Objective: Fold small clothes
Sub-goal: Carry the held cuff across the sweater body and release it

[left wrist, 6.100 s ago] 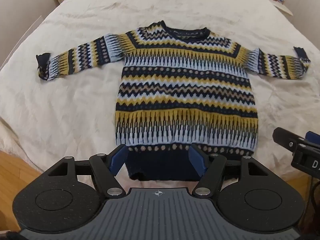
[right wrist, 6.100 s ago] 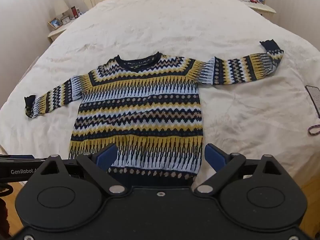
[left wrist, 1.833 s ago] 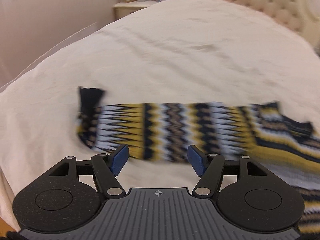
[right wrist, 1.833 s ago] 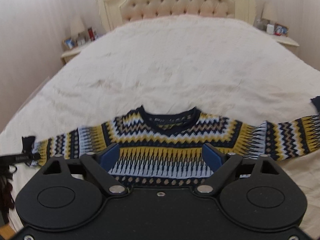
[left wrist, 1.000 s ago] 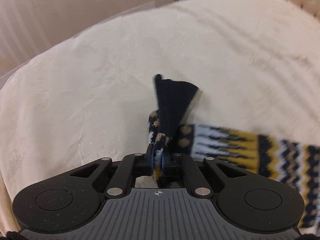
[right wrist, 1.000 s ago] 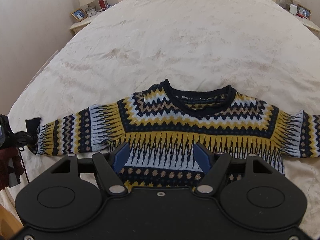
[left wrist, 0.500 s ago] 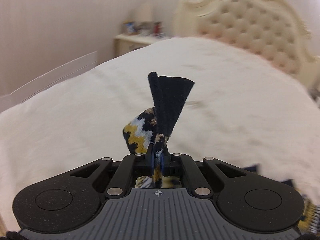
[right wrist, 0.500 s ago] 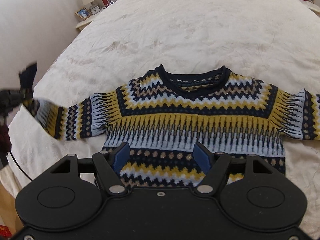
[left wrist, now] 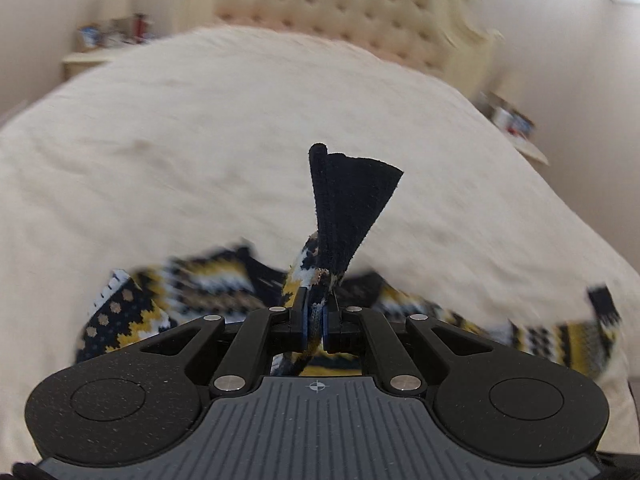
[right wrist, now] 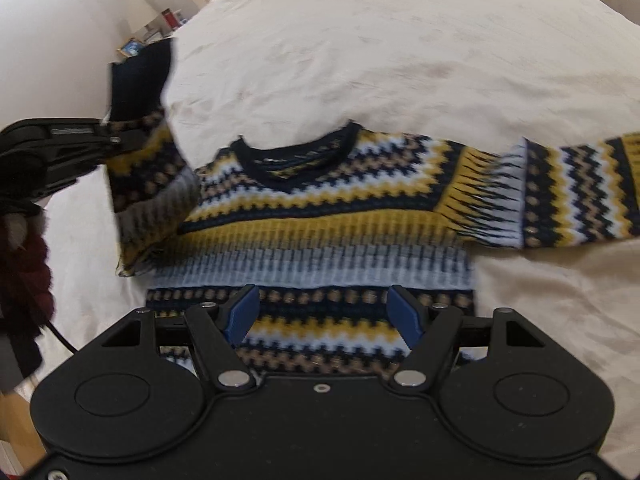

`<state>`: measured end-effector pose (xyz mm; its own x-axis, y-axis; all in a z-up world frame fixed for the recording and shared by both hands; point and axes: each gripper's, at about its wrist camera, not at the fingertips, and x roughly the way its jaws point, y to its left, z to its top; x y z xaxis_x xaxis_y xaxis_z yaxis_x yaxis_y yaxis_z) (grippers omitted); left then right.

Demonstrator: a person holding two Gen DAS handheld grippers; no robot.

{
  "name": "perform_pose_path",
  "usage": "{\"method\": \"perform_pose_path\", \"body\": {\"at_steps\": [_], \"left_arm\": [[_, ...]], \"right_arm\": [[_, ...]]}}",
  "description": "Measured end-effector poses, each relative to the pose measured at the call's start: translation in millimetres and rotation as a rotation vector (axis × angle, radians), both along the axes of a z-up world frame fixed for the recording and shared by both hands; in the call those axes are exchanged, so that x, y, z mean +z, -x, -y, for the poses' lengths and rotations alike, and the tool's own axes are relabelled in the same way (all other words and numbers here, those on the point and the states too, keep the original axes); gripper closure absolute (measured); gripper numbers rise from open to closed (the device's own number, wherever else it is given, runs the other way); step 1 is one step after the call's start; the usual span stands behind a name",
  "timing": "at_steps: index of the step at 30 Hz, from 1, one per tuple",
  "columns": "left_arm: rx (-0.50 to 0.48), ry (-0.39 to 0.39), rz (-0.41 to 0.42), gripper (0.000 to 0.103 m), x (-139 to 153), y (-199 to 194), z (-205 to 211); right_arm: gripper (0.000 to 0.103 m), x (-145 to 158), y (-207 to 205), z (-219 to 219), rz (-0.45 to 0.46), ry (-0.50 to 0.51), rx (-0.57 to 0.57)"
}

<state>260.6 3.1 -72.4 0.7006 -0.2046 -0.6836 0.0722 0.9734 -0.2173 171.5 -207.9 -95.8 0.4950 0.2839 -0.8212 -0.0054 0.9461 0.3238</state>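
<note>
A patterned sweater (right wrist: pixel 320 224) in navy, yellow and pale blue lies flat on the cream bed, neckline away from me. My left gripper (left wrist: pixel 315 316) is shut on the left sleeve just below its navy cuff (left wrist: pixel 352 204), which sticks up past the fingers. In the right wrist view that left gripper (right wrist: pixel 120 138) holds the left sleeve (right wrist: pixel 152 196) lifted and swung in over the sweater's left shoulder. The right sleeve (right wrist: pixel 568 192) still lies stretched out on the bed. My right gripper (right wrist: pixel 322 312) hovers open above the lower body of the sweater, nothing between its blue pads.
The cream bedspread (right wrist: pixel 360 48) spreads wide around the sweater. A tufted headboard (left wrist: pixel 340 12) stands at the far end, with nightstands (left wrist: pixel 104 40) holding small items on both sides. A dark red sleeve of the person (right wrist: pixel 24 264) shows at the left edge.
The left gripper has carried the gripped sleeve up and inward, from stretched out on the bed to folded over toward the sweater's body. The right gripper has slid lower over the sweater, still open.
</note>
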Motion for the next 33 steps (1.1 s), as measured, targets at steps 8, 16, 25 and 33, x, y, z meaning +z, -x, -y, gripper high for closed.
{"method": "perform_pose_path", "body": {"at_steps": [8, 16, 25, 33], "left_arm": [[-0.150, 0.009, -0.054, 0.070, -20, 12, 36], [-0.171, -0.098, -0.080, 0.066, -22, 39, 42], [0.022, -0.163, -0.267, 0.066, -57, 47, -29], [0.130, -0.156, -0.349, 0.066, -68, 47, -69]], "right_arm": [[0.030, -11, 6, 15, -0.040, 0.005, -0.035], [0.030, -22, -11, 15, -0.052, 0.021, -0.053], [0.039, -43, -63, 9, -0.054, 0.018, -0.016], [0.040, -76, -107, 2, -0.110, 0.070, -0.003]]}}
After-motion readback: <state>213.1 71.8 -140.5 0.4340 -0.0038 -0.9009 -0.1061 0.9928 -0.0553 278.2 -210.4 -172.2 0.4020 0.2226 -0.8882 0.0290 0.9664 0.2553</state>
